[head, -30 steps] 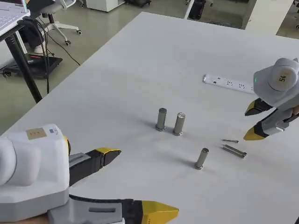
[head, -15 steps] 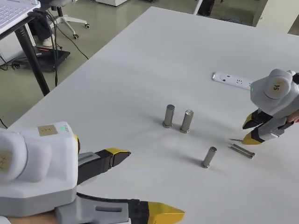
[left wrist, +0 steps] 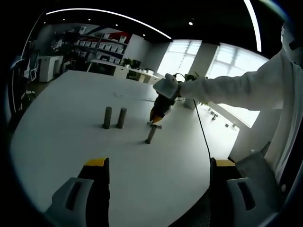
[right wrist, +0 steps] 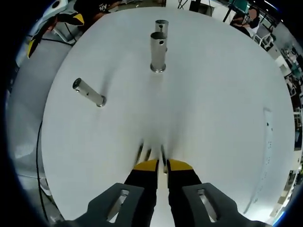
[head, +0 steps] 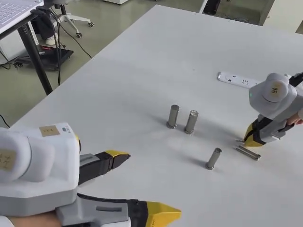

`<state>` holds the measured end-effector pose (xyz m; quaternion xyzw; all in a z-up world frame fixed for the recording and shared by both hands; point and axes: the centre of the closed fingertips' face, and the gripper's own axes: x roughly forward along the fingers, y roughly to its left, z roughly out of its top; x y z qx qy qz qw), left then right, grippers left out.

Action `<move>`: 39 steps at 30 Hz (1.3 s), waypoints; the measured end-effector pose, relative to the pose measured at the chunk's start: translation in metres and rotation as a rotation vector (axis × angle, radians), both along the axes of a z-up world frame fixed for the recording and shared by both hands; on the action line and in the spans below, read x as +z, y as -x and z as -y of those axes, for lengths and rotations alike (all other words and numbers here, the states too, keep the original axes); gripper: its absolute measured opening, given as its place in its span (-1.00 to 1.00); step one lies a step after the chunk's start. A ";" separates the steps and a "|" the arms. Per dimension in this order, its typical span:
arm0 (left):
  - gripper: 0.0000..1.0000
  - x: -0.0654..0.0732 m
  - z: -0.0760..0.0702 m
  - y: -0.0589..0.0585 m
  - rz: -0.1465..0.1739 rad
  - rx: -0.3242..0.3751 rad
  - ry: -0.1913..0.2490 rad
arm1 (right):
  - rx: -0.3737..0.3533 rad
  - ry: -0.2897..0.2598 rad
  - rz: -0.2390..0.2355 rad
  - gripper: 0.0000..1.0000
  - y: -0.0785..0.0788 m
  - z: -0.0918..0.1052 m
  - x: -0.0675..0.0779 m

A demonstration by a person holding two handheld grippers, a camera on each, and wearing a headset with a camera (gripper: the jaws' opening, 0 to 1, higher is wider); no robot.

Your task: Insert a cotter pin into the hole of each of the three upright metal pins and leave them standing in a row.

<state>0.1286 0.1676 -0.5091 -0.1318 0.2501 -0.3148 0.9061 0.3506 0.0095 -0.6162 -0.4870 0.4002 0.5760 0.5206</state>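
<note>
Three short metal pins stand upright on the white table: two close together and a third nearer and to the right. Beside that one lie thin cotter pins. My right gripper has its tips down on the table at those cotter pins. In the right gripper view its jaws are pressed together on one cotter pin, and another lies just left of it. My left gripper hovers open and holds nothing at the near left, with the metal pins far ahead of it.
A white power strip lies on the table behind the right gripper. Off the table's left edge are a desk with a laptop, cables and office chair legs on the floor. A white sleeve reaches in from the right.
The right gripper has dropped to the table at the cotter pins and its jaws have gone from open to shut. The left gripper has stayed put; the head camera shifted slightly.
</note>
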 end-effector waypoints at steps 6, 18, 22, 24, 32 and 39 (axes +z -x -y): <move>0.70 -0.006 0.001 0.000 -0.020 0.005 -0.019 | -0.062 0.007 0.016 -1.00 -0.005 0.002 -0.001; 0.63 0.000 -0.008 -0.009 0.000 0.064 0.005 | 0.049 0.069 0.075 -1.00 -0.006 0.007 -0.003; 0.63 0.006 -0.009 -0.012 0.020 0.070 0.006 | 0.077 0.072 0.085 -1.00 0.001 0.006 0.006; 0.61 0.007 -0.010 -0.014 0.022 0.075 0.008 | 0.071 0.055 0.090 -1.00 0.003 0.004 0.014; 0.56 0.023 -0.003 -0.024 0.066 0.057 0.029 | 0.087 -0.028 0.181 -1.00 0.018 0.002 0.065; 0.47 0.036 0.008 -0.037 0.092 0.014 0.021 | 0.182 -0.111 0.289 -1.00 0.045 -0.006 0.105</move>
